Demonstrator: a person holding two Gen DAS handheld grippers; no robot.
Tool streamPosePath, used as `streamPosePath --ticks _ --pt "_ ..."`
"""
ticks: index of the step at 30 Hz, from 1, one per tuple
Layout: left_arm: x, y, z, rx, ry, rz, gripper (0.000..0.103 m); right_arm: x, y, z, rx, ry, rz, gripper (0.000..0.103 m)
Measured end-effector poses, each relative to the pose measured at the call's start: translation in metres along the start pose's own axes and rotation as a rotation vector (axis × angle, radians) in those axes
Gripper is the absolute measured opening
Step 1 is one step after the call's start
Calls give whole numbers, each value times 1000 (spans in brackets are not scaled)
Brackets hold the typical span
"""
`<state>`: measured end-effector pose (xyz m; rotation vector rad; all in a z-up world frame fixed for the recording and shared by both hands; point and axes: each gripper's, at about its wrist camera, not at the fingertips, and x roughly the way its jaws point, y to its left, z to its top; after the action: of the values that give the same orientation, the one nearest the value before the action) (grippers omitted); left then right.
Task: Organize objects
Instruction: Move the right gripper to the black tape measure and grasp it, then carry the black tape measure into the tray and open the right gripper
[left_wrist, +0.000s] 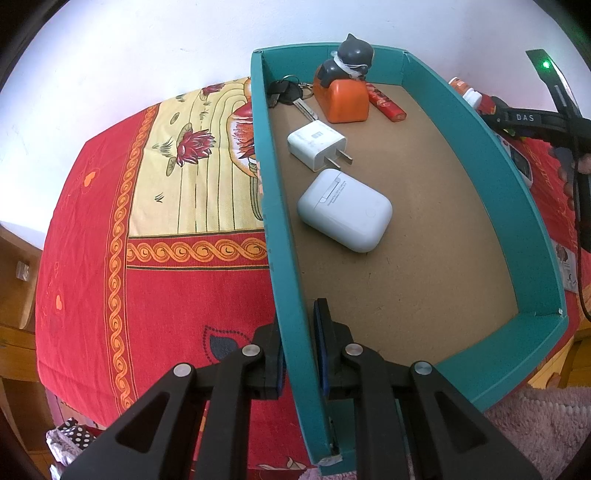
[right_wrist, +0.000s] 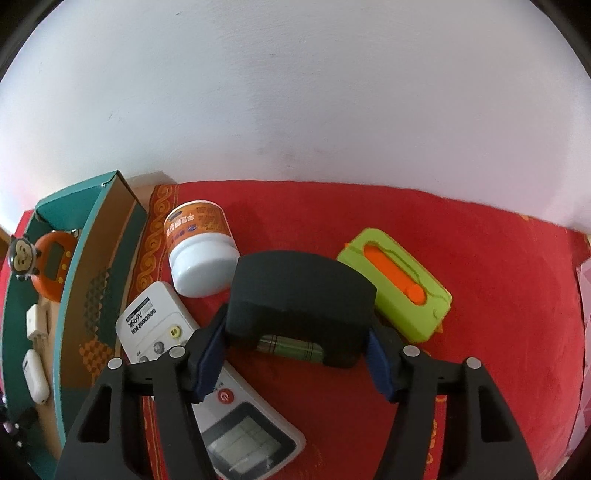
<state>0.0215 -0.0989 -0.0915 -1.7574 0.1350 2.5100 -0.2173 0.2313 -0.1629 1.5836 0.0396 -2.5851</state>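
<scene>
My left gripper (left_wrist: 299, 332) is shut on the near left wall of a teal box (left_wrist: 284, 229). In the box lie a white earbud case (left_wrist: 345, 210), a white charger plug (left_wrist: 317, 146), keys (left_wrist: 288, 94), an orange cat-shaped timer (left_wrist: 343, 88) and a red tube (left_wrist: 386, 101). My right gripper (right_wrist: 295, 350) is shut on a black U-shaped object (right_wrist: 301, 291), held just above the red cloth. A green battery (right_wrist: 291, 347) lies under it. The box also shows in the right wrist view (right_wrist: 70, 295).
On the red tablecloth (right_wrist: 480, 258) lie a white remote (right_wrist: 207, 387), an orange-labelled bottle on its side (right_wrist: 199, 243) and a lime-green case with an orange insert (right_wrist: 397, 282). A white wall stands behind. The right gripper shows at the left wrist view's right edge (left_wrist: 546, 122).
</scene>
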Motion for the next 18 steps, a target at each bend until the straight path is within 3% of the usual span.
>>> streamPosePath --ticks 7,18 --pt "0 0 0 -2 0 0 12 -3 -18 -3 38 -20 -2 66" --pt "0 -1 1 -8 1 -2 12 -26 7 -21 -30 -51 48 66"
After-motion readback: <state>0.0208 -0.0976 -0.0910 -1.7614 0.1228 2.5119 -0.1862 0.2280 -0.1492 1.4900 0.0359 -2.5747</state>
